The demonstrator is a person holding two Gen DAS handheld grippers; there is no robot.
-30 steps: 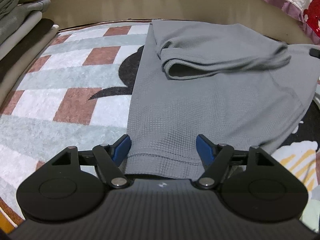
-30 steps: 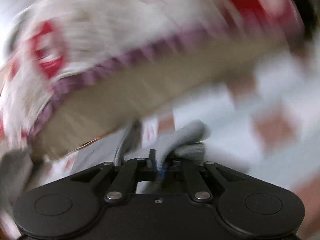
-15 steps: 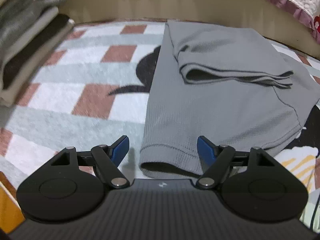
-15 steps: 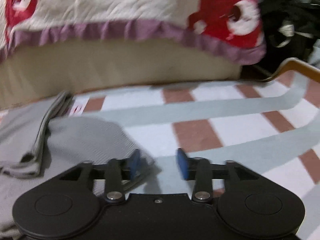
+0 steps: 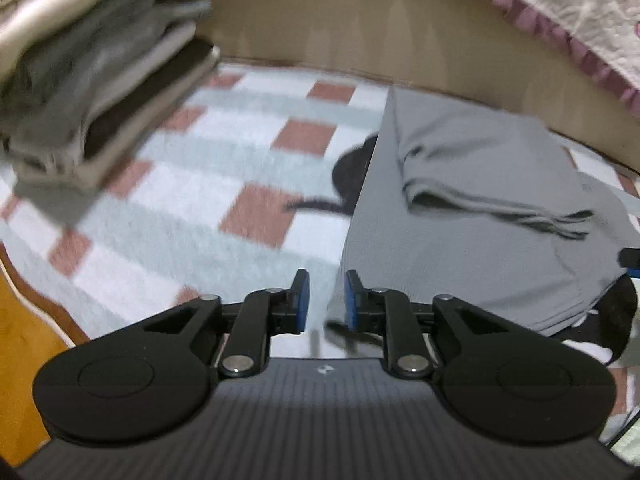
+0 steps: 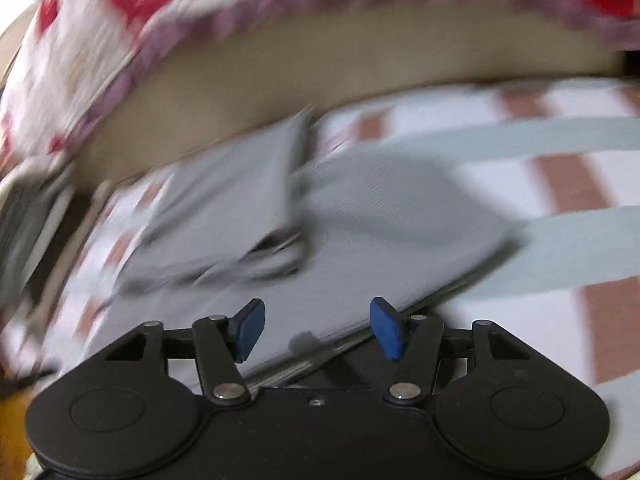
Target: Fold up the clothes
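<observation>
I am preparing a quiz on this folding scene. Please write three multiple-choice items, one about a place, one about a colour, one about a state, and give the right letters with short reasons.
1. Seen from the left hand-held gripper, where is the stack of folded clothes?
A. upper left
B. lower right
C. between its fingers

2. What colour is the garment spread on the checked mat?
A. red
B. grey
C. yellow

3. How is the right hand-held gripper?
A. shut on the garment
B. open, nothing between its fingers
C. shut on the mat

Answers: 1 A, the stack sits at the upper left of the left wrist view. 2 B, the cloth is plain grey. 3 B, the blue pads stand wide apart above the garment.
</observation>
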